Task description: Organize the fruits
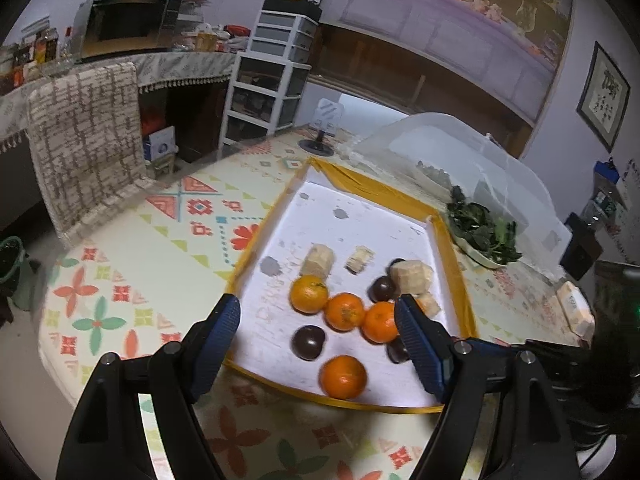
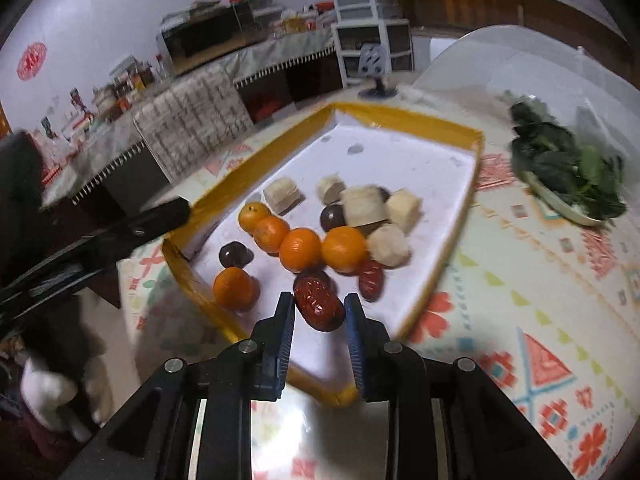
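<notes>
A white tray with a yellow rim (image 1: 256, 248) (image 2: 444, 128) holds several oranges (image 1: 344, 312) (image 2: 300, 250), dark round fruits (image 1: 307, 342) (image 2: 235, 254), pale cut chunks (image 1: 318, 261) (image 2: 282, 195) and red dates (image 2: 371, 278). My left gripper (image 1: 318, 342) is open above the tray's near end, its fingers either side of the oranges. My right gripper (image 2: 319, 312) is shut on a red date (image 2: 319, 307), held just above the tray's near corner. The left gripper's arm (image 2: 120, 236) shows at the left of the right wrist view.
A plate of leafy greens (image 1: 480, 232) (image 2: 568, 176) lies right of the tray under a clear plastic cover (image 1: 460, 152). A small fan (image 1: 320, 132) stands behind the tray. A patterned chair back (image 1: 88, 148) is at the table's left edge.
</notes>
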